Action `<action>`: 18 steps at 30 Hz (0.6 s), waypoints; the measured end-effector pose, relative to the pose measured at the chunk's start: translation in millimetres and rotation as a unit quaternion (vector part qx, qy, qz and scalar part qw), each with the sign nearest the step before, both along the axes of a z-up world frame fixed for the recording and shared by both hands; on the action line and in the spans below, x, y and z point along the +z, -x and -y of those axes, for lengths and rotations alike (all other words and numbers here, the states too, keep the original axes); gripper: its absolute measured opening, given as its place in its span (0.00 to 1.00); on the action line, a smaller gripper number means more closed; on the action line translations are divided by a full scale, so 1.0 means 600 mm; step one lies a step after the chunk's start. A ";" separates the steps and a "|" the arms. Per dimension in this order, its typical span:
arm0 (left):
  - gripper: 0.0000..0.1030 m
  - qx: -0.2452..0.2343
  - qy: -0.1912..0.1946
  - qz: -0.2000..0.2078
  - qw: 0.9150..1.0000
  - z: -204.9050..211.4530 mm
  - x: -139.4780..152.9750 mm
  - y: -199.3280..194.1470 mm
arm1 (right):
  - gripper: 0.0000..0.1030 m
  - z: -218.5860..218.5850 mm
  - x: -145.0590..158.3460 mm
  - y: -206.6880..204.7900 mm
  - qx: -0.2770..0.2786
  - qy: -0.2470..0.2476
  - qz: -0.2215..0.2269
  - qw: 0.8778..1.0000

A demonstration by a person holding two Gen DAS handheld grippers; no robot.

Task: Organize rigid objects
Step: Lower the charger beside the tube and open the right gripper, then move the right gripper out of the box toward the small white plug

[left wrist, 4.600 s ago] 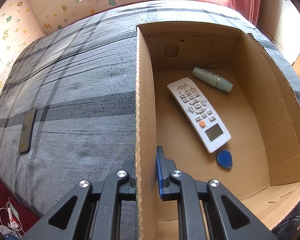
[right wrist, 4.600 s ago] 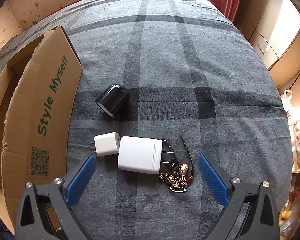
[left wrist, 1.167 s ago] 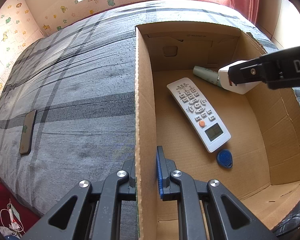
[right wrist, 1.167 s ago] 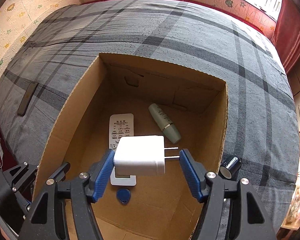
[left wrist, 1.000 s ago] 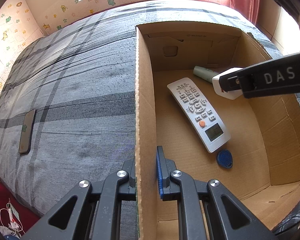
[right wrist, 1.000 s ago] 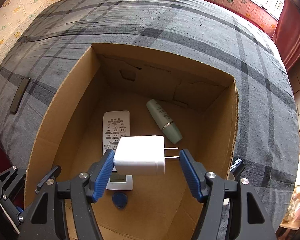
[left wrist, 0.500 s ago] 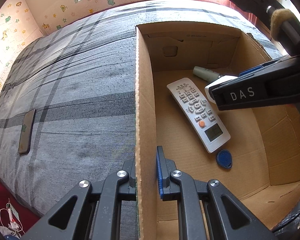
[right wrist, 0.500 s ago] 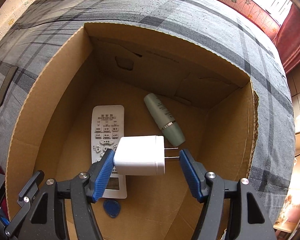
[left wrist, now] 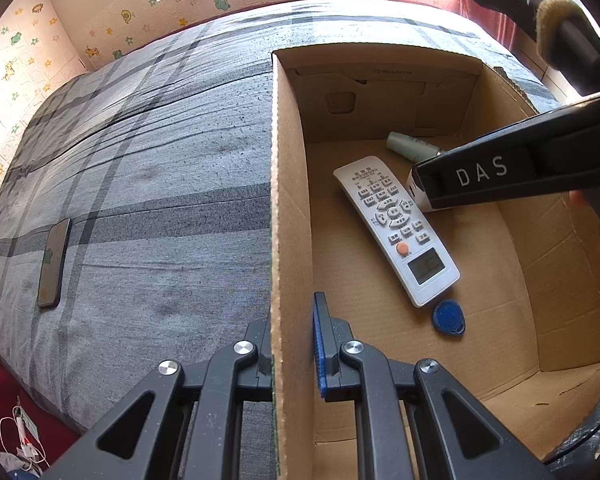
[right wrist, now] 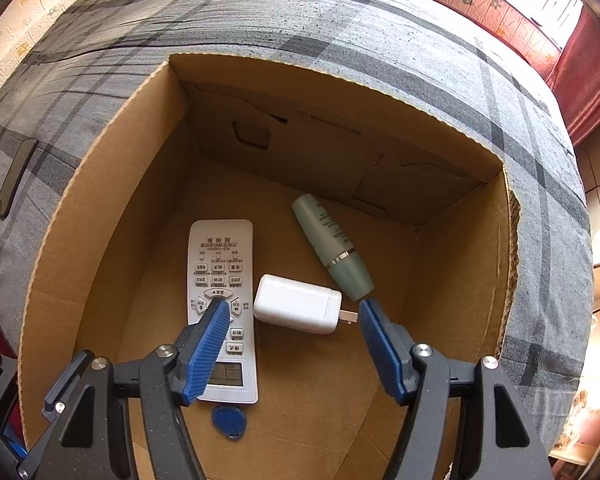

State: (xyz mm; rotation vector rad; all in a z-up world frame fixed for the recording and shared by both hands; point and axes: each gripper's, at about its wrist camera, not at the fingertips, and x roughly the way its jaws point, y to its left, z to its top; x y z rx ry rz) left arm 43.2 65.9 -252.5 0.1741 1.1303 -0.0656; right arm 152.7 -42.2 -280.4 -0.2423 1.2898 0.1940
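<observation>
1. Down over the left wrist view, the left gripper point(left wrist: 292, 356) is clamped tight on the side wall of the cardboard box point(left wrist: 290, 200), pinning it on the grey plaid bed point(left wrist: 160, 160). It points steeply down along that wall. Inside lie a white remote point(left wrist: 396, 228), a blue key fob point(left wrist: 448, 316) and a green tube point(left wrist: 410, 146); the right gripper point(left wrist: 500, 176) crosses above them and hides most of the charger. A phone point(left wrist: 54, 262) lies well apart on the bed.

2. Switch to the right wrist view: the white charger point(right wrist: 298, 309) lies on the box floor between the remote point(right wrist: 220, 304) and the tube point(right wrist: 332, 248), prongs towards the right pad. The right gripper point(right wrist: 292, 312) hangs almost straight down, fingers point(right wrist: 206, 344) spread wide and clear of the charger. That reads as a drop-off just made.

3. Next call, I'd say: lift the right gripper straight out past the box rim and go for another loose item, left clamp holding.
</observation>
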 end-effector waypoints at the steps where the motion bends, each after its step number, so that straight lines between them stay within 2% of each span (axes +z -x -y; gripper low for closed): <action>1: 0.13 0.000 0.000 0.000 1.000 0.000 0.000 0.000 | 0.69 0.000 0.002 0.000 -0.001 -0.003 0.001 1.000; 10: 0.13 0.003 0.002 -0.001 1.000 -0.002 -0.001 -0.001 | 0.69 -0.008 0.030 0.017 0.005 -0.007 0.018 1.000; 18: 0.13 0.003 0.003 -0.001 1.000 -0.003 -0.002 -0.001 | 0.76 -0.004 0.074 0.048 0.005 -0.008 0.038 0.999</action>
